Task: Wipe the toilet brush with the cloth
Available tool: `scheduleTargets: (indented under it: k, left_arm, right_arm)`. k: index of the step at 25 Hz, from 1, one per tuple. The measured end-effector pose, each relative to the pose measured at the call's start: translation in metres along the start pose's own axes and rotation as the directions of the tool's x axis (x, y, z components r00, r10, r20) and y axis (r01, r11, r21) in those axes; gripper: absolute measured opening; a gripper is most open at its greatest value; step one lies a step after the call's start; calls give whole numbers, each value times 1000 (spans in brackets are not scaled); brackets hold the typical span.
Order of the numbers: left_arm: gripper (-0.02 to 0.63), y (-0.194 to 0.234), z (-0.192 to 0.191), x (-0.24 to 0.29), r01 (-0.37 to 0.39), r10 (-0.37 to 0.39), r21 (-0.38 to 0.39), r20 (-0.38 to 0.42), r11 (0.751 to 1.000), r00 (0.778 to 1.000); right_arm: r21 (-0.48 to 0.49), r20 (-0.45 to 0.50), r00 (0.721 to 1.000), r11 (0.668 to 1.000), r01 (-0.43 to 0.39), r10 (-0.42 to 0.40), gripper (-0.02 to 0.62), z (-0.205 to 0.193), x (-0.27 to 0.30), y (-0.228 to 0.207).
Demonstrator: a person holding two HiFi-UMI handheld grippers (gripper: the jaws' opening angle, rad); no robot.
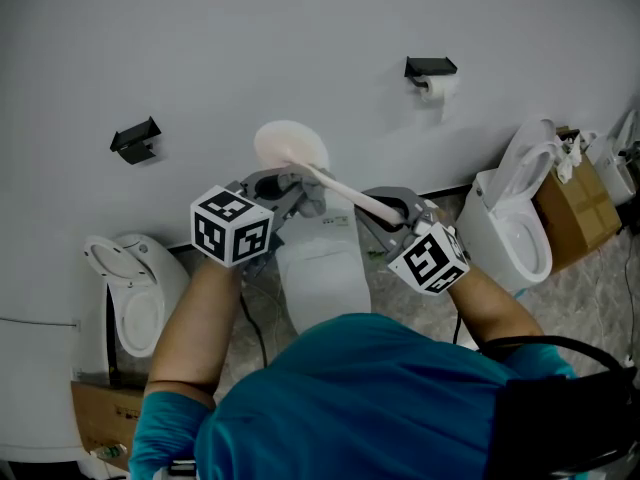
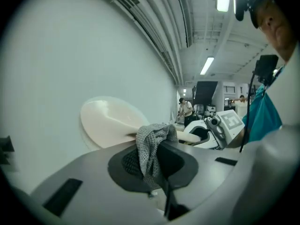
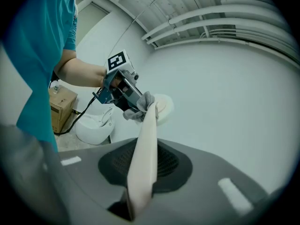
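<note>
A cream toilet brush is held up in front of the wall, its round head [image 1: 290, 146] at the top and its handle [image 1: 350, 196] slanting down to the right. My right gripper [image 1: 387, 214] is shut on the lower handle [image 3: 143, 158]. My left gripper [image 1: 297, 194] is shut on a grey knitted cloth [image 2: 152, 144], which lies against the handle just below the brush head [image 2: 110, 123]. In the right gripper view the cloth [image 3: 139, 108] wraps the handle where it meets the head [image 3: 162, 108]. The left gripper [image 3: 123, 89] shows there beside it.
Three white toilets stand along the wall: one at the left [image 1: 135, 298], one directly below the grippers [image 1: 320, 268], one at the right [image 1: 515, 218]. A cardboard box [image 1: 580, 213] sits far right. A paper-roll holder [image 1: 432, 73] and a black bracket [image 1: 135, 140] hang on the wall.
</note>
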State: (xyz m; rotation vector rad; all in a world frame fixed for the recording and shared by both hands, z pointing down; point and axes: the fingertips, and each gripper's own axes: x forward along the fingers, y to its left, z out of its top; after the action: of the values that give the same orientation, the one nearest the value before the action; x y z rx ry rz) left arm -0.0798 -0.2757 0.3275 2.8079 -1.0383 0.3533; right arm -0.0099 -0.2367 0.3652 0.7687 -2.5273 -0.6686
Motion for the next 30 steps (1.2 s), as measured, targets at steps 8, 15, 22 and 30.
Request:
scheduleTargets:
  k: [8, 15, 22, 30]
  left_arm:
    - [37, -11, -3, -5, 163, -153, -202, 64, 966, 986]
    - [37, -1, -1, -7, 123, -115, -176, 53, 977, 992]
    - [37, 22, 10, -14, 63, -55, -157, 52, 986, 997]
    - [37, 43, 18, -23, 14, -5, -147, 60, 989, 998]
  right_arm:
    - [85, 14, 999, 996, -32, 31, 63, -8, -2, 1]
    - [71, -20, 999, 997, -33, 34, 63, -20, -6, 3]
    - [31, -25, 998, 998, -49, 50, 63, -18, -4, 8]
    - [16, -30, 998, 998, -54, 54, 63, -24, -9, 10]
